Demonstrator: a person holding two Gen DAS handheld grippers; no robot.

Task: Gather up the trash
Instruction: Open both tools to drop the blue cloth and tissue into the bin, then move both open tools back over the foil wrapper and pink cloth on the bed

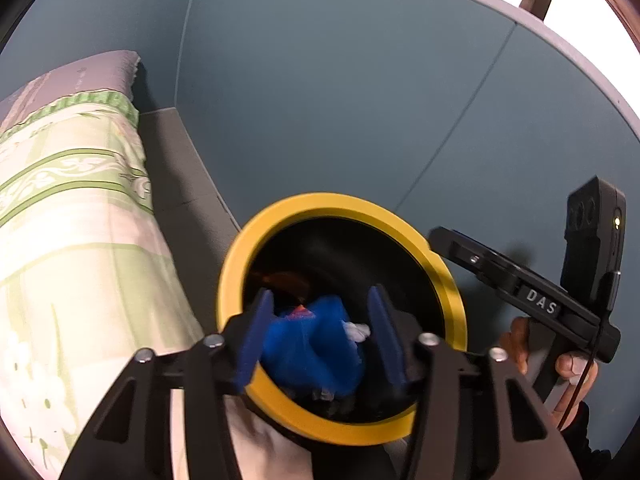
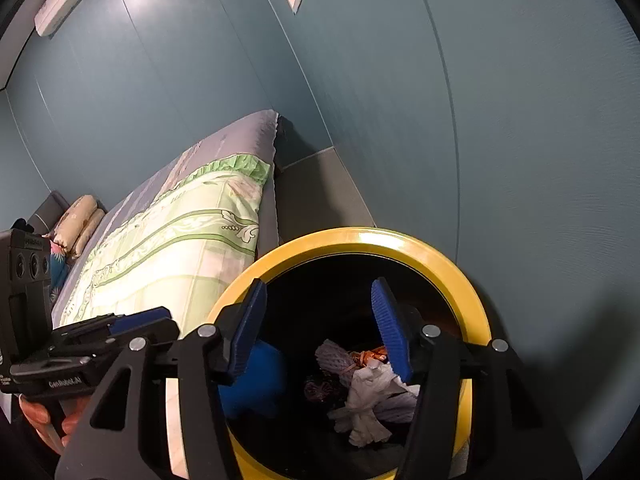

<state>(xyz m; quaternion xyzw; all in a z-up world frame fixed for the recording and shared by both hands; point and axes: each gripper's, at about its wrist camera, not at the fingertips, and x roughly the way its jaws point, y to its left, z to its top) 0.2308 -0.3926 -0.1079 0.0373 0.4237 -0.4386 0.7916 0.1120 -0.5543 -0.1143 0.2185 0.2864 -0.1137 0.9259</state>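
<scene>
My left tongs (image 1: 320, 322) spread wide over soft blue wad (image 1: 316, 354) | right tongs (image 2: 320, 326) spread, empty | round yellow-rimmed black bin (image 2: 432, 240) holds wad, crumpled white tissue (image 2: 370, 404), ribbed foam net (image 2: 340, 360) | beside bed (image 2: 168, 236).

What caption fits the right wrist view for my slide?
Open right gripper above the yellow-rimmed bin holding white crumpled paper.

Bin (image 2: 420, 240) stands right of the bed (image 2: 168, 232), trash (image 2: 368, 400) inside it
</scene>
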